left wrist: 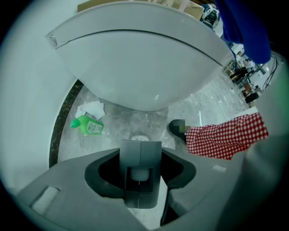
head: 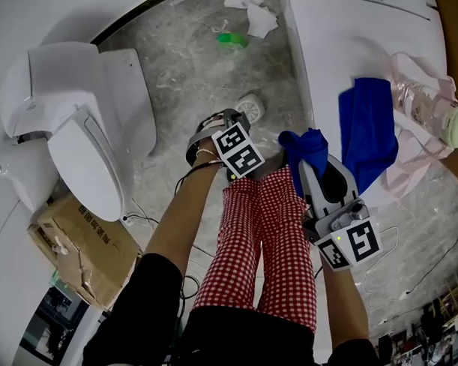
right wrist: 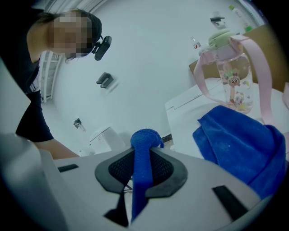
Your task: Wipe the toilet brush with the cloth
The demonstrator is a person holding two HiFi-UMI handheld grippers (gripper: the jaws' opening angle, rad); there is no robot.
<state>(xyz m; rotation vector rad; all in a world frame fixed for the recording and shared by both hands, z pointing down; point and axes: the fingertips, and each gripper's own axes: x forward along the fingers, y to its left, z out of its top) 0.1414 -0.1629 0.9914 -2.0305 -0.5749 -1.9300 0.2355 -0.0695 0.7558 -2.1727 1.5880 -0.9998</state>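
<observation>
Cloth point(right wrist: 143, 144) sits pinched tight in my right hand-held gripper point(head: 310, 168), held clear of the worktop point(head: 323, 58) ready for wiping, while my left hand-held gripper point(left wrist: 141, 153) is clenched on the white handle of the toilet brush point(head: 250, 106), holding it over the floor point(head: 188, 72) right of the toilet point(head: 67, 98).

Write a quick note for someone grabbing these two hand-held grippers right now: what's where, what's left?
Left gripper: jaws closed on a pale rounded handle, apparently that of the white plastic toilet brush, held low over the grey marble floor near the white ceramic toilet.
Right gripper: jaws closed on a bunched blue microfibre cloth, beside the white counter.
A second blue cloth lies on that counter, next to a clear water bottle with pink straps.
Done: brush and cloth are both gripped.
Left: they are apart, so the wiping itself.
</observation>
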